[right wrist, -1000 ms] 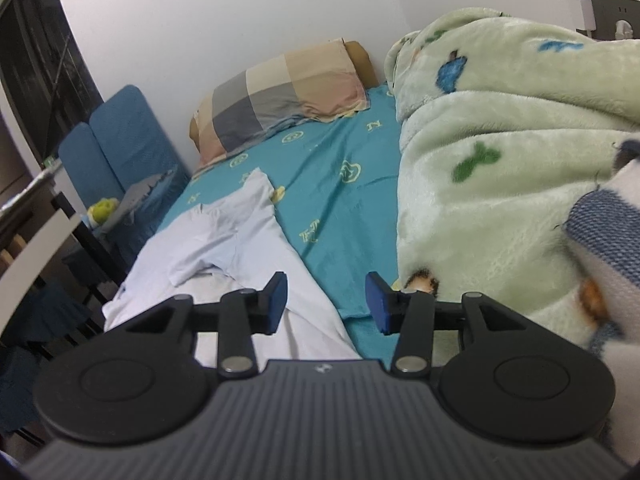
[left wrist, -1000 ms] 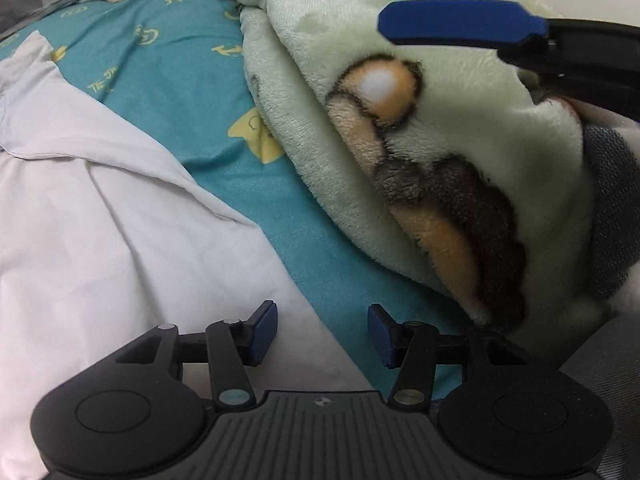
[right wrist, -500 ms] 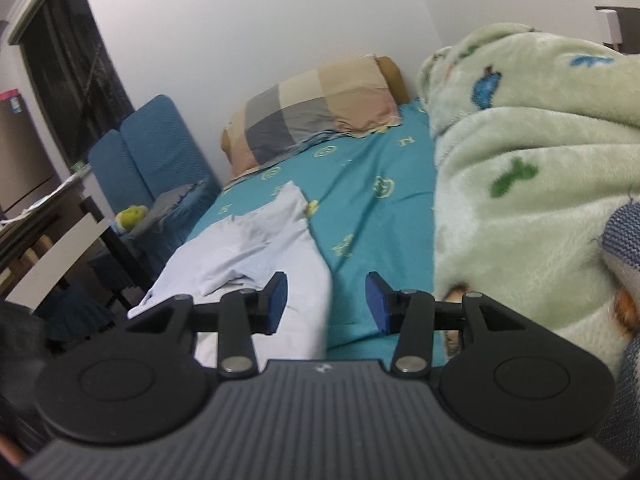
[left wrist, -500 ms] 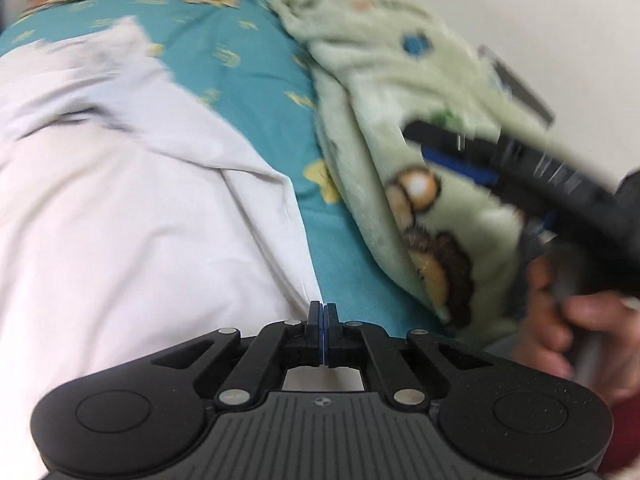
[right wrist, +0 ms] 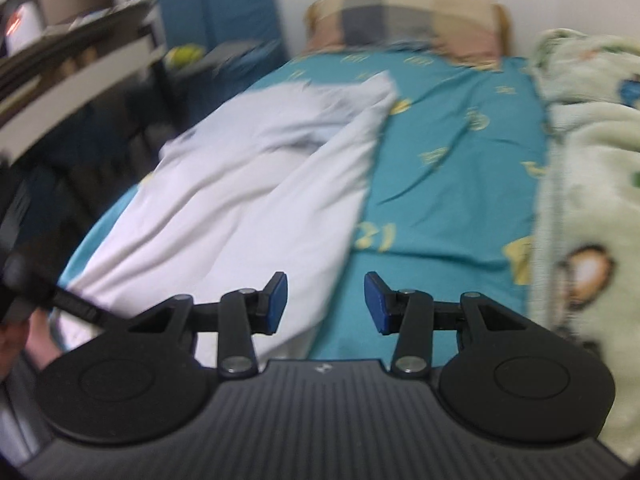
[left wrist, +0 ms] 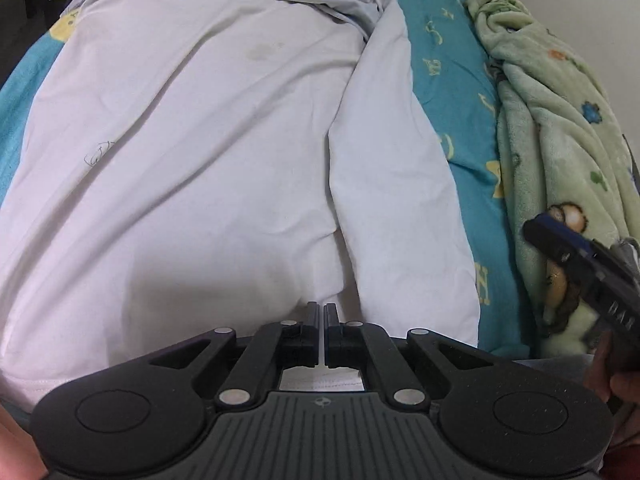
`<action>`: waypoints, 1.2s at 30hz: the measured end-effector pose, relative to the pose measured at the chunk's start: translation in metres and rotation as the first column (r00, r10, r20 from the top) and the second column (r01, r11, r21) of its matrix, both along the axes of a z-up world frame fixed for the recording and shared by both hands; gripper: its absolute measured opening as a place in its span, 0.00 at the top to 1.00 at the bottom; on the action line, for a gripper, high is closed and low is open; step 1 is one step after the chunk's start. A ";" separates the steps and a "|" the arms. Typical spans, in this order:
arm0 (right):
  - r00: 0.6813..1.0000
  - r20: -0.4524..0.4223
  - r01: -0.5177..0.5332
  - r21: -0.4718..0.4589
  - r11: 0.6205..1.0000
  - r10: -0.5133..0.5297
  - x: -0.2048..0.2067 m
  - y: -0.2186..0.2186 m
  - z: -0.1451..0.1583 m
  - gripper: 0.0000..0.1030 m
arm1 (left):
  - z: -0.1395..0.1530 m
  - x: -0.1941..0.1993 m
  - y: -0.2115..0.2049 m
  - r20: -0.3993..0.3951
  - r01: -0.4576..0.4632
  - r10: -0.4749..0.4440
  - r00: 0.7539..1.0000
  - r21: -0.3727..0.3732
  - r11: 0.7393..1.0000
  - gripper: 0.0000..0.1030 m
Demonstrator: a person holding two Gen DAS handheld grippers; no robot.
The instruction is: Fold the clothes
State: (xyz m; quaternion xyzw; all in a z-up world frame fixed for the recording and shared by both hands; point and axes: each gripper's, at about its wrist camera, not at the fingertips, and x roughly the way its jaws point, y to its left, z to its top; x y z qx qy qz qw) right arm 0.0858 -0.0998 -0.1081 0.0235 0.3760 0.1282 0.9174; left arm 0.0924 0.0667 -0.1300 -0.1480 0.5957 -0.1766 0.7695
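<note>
A white garment [left wrist: 208, 152] lies spread on the teal bedsheet [left wrist: 452, 92], collar end far from me, with a long flap [left wrist: 392, 184] along its right side. My left gripper [left wrist: 323, 310] is shut at the near hem; a strip of hem shows between its finger bases, so it appears to pinch the cloth. My right gripper [right wrist: 325, 304] is open, hovering over the garment's right edge [right wrist: 320, 208] and the sheet [right wrist: 452, 168], nothing between its fingers. It also shows in the left wrist view as the right gripper [left wrist: 560, 240], held by a hand over the blanket.
A green plush blanket [left wrist: 560, 128] is heaped along the bed's right side [right wrist: 592, 184]. A plaid pillow [right wrist: 404, 12] lies at the head. A blue chair [right wrist: 224, 20] and shelves [right wrist: 72, 64] stand left of the bed. The right wrist view is blurred.
My left gripper went from open to shut at the garment's near edge, and its view swung left over the garment. The right gripper stayed open and turned left toward the garment.
</note>
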 end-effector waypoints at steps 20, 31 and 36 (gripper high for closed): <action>0.997 -0.009 -0.079 -0.006 0.997 0.079 0.056 0.056 -0.047 0.59 | -0.007 0.179 0.001 0.134 -0.329 0.401 0.906 -0.373 0.868 0.49; 0.972 -0.073 -0.224 0.001 0.975 0.223 0.065 0.068 -0.063 0.57 | -0.041 0.288 -0.047 0.238 -0.344 0.401 0.885 -0.248 0.906 0.83; 0.952 -0.101 -0.288 0.007 0.958 0.287 0.070 0.074 -0.071 0.56 | -0.013 0.299 -0.055 0.418 -0.301 0.321 0.850 -0.115 0.947 0.96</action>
